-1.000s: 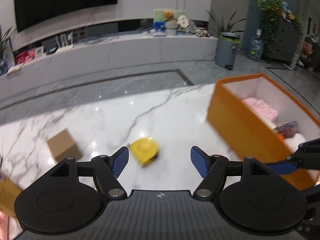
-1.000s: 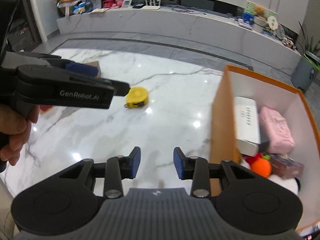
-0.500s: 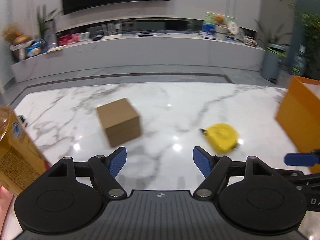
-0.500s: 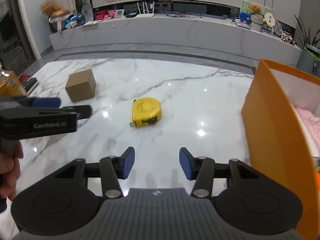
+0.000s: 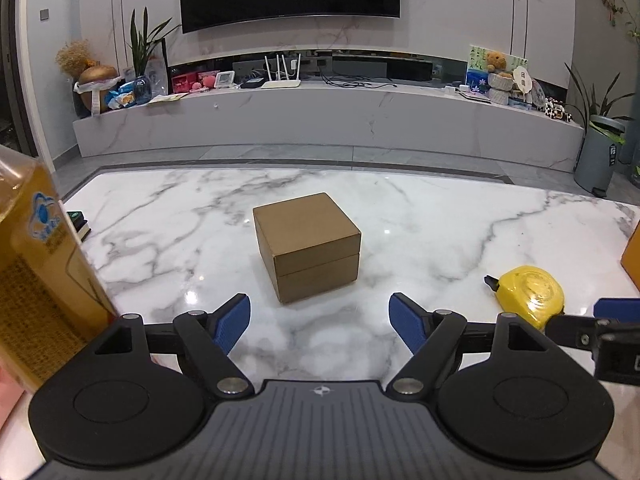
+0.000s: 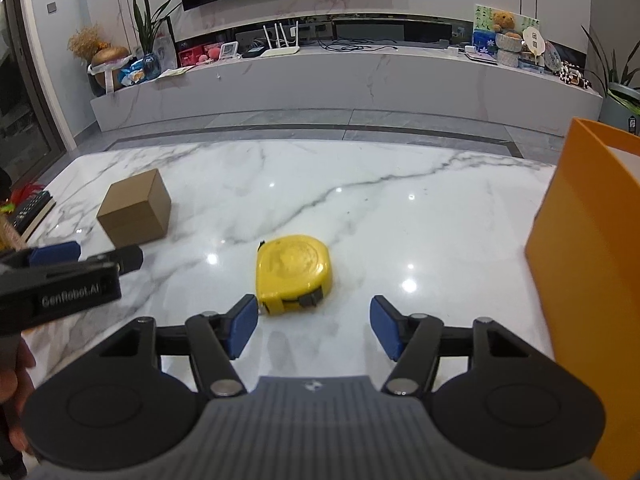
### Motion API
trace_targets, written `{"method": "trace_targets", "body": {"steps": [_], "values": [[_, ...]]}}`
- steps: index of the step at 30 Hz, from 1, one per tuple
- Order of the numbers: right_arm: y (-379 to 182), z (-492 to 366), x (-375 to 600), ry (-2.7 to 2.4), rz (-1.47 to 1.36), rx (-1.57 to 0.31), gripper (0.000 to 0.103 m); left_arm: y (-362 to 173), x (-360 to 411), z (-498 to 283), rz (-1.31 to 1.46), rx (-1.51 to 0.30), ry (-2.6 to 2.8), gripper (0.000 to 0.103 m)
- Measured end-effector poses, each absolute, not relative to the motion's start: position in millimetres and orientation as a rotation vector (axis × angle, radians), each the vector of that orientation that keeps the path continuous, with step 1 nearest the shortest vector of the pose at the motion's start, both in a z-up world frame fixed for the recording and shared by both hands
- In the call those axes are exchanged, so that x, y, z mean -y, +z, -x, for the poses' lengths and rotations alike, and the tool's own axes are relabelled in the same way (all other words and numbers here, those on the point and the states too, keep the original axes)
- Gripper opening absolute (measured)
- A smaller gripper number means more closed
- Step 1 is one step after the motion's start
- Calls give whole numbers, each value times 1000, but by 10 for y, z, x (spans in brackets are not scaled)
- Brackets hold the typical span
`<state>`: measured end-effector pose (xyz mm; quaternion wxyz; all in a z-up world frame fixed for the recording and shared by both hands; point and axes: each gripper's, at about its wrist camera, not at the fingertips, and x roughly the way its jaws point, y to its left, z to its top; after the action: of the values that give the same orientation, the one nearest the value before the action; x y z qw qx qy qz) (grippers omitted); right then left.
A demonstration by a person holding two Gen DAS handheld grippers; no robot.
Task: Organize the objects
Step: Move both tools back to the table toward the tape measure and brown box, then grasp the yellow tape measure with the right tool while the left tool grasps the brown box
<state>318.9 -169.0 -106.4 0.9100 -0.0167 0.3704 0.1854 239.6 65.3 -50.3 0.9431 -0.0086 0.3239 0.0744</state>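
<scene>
Tape measure and cardboard box each sit straight ahead of a different gripper on the marble tabletop, and that pairing decides the coming reach. The right gripper faces the yellow tape measure, which lies flat just beyond its blue fingers, a little toward the left one; its jaws are opening, with nothing between them. The left gripper lines up on the closed box, set corner-on and a little farther off; its jaws are opening wide and are also empty. By my reading, each hand takes its own object, then carries it to the orange bin at the right edge, nearer the right hand.
</scene>
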Motion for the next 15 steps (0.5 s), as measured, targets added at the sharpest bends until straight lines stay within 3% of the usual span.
{"method": "trace_targets", "body": {"steps": [10,15], "values": [[-1189,-3317,1509,384,57,-696,75,-549,-655,-2630,19,-636,212,92],[-1255,-3370,1466,379,73,-680,75,-619,-599,-2785,-9,-645,211,92]]}}
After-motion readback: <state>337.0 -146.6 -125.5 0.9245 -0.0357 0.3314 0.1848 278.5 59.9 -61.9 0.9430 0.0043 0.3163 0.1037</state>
